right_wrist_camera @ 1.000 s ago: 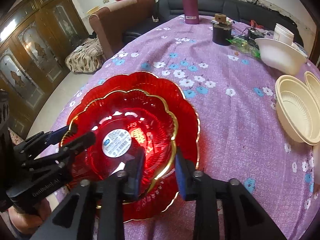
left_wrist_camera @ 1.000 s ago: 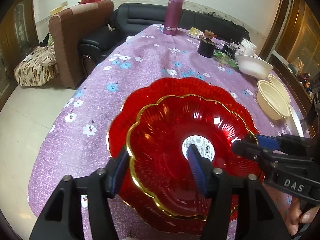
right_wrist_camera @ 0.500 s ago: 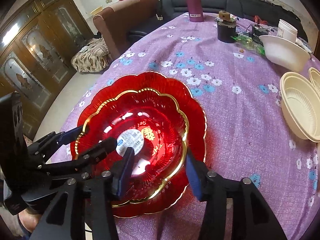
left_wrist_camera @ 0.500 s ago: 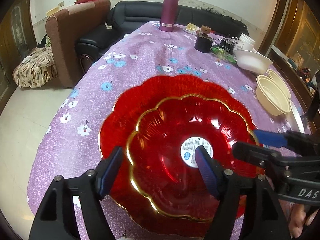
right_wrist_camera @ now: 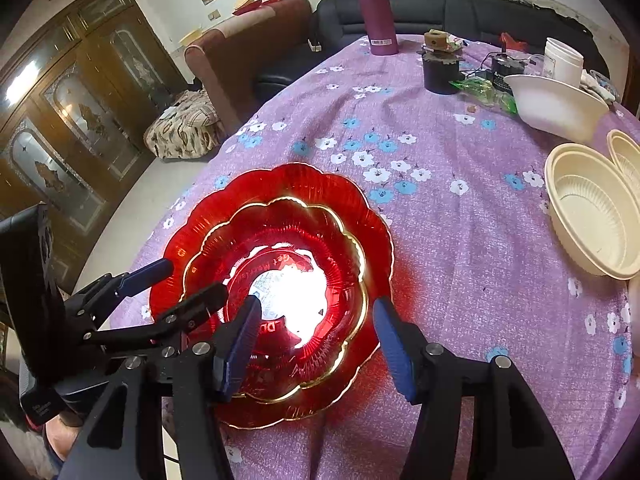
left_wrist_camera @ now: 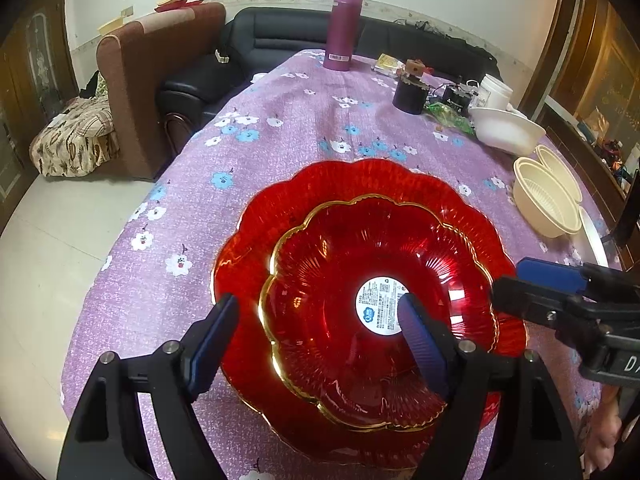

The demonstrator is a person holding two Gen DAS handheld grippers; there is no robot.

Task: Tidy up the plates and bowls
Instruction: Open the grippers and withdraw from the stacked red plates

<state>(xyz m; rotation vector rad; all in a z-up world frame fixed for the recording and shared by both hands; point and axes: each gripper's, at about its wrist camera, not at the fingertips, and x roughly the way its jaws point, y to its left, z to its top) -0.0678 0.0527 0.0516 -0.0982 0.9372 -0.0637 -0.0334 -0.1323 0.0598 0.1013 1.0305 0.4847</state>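
A small red scalloped dish [left_wrist_camera: 340, 264] with a gold rim and a white label lies nested in a larger red scalloped plate [left_wrist_camera: 360, 180] on the purple flowered tablecloth. My left gripper [left_wrist_camera: 316, 312] straddles the dish's near-left rim, its jaws opening, and the pads stand clear of the glass. In the right wrist view my right gripper [right_wrist_camera: 316, 312] straddles the near-right rim of the dish [right_wrist_camera: 288, 224] the same way, jaws opening, with no pad pressing. Each gripper shows in the other's view: right gripper [left_wrist_camera: 520, 280], left gripper [right_wrist_camera: 192, 280]. Glare hides the dish's centre in the right wrist view.
Two cream bowls [right_wrist_camera: 592, 216] sit at the table's right edge, with a white bowl [right_wrist_camera: 556, 108] and a white cup [right_wrist_camera: 562, 60] behind. A purple flask [left_wrist_camera: 344, 28] and a black jar [left_wrist_camera: 410, 94] stand at the far end. The table's left edge drops to the floor.
Both grippers' jaws have spread wider and come off the small dish's rim. The dish stays nested in the large plate.
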